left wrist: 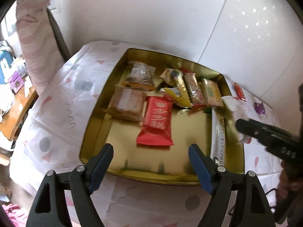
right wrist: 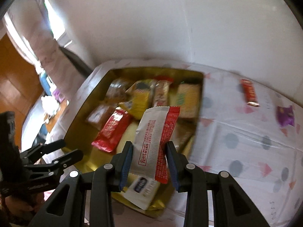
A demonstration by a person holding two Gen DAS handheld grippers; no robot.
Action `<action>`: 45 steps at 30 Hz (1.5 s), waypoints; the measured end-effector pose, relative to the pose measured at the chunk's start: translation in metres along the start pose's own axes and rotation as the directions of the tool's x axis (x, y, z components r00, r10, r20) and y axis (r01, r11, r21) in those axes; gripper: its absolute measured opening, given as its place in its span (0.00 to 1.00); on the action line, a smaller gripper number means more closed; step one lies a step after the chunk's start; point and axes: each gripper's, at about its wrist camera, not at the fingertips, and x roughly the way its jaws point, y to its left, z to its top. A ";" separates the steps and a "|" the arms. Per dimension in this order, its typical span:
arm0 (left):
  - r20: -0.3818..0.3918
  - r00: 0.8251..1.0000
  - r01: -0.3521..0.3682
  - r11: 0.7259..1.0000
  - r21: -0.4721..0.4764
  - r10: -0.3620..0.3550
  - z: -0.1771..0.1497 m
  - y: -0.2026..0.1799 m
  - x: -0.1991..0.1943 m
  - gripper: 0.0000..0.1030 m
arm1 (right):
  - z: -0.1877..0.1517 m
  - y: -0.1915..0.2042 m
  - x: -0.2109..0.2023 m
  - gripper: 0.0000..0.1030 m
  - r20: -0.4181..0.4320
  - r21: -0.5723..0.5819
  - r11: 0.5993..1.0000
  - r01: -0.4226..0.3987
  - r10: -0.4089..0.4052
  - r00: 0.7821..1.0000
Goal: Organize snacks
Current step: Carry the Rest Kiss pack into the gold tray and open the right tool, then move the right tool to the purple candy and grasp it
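A gold tin (left wrist: pixel 94 124) (right wrist: pixel 79 117) on the table holds several snack packets, among them a red packet (left wrist: pixel 156 123) (right wrist: pixel 111 130) and a long white packet (left wrist: pixel 218 138) (right wrist: pixel 141 191) along its right wall. My left gripper (left wrist: pixel 150 151) is open and empty over the tin's near edge. My right gripper (right wrist: pixel 149 147) is shut on a white and red Kiss packet (right wrist: pixel 155 141) and holds it above the tin's right side; it shows in the left wrist view (left wrist: pixel 238 111). A small red bar (right wrist: pixel 250 92) (left wrist: pixel 239 91) and a purple packet (right wrist: pixel 285 116) (left wrist: pixel 259 107) lie on the cloth right of the tin.
The table has a white cloth with dots and triangles (right wrist: pixel 236 132) (left wrist: pixel 56 98). A white wall (left wrist: pixel 151 19) stands close behind. A pink curtain (left wrist: pixel 32 37) and a cluttered wooden desk (left wrist: pixel 17 109) are to the left.
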 end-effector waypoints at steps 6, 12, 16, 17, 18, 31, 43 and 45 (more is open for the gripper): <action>0.006 1.000 -0.012 1.000 -0.024 0.012 -0.004 0.016 -0.005 0.80 | 0.005 0.017 0.035 0.35 -0.067 0.022 1.000 -0.013 0.014 0.998; 0.004 1.000 -0.022 0.999 -0.041 0.022 -0.007 0.029 -0.008 0.80 | 0.008 0.025 0.061 0.40 -0.102 0.048 0.999 0.012 -0.008 0.995; 0.000 1.000 -0.024 0.999 -0.042 0.024 -0.008 0.033 -0.008 0.80 | 0.004 0.026 0.072 0.42 -0.138 0.077 0.997 0.000 0.011 0.990; -0.001 1.000 -0.025 0.999 -0.042 0.025 -0.008 0.033 -0.008 0.80 | 0.002 0.027 0.072 0.42 -0.140 0.074 0.997 0.001 0.010 0.990; -0.002 1.000 -0.025 0.999 -0.042 0.025 -0.008 0.033 -0.008 0.80 | 0.001 0.027 0.070 0.42 -0.139 0.071 0.997 0.003 0.007 0.990; -0.016 1.000 0.010 1.000 0.028 -0.009 -0.003 0.001 0.000 0.84 | -0.013 0.004 0.018 0.42 -0.033 0.061 0.996 0.063 -0.061 0.998; -0.021 0.999 0.038 0.993 0.109 -0.036 0.000 -0.052 0.006 0.88 | -0.020 -0.069 -0.032 0.42 0.037 0.151 0.965 0.214 -0.222 0.974; -0.025 0.999 0.040 0.992 0.121 -0.037 0.000 -0.060 0.008 0.88 | -0.022 -0.086 -0.039 0.42 0.039 0.177 0.957 0.230 -0.240 0.970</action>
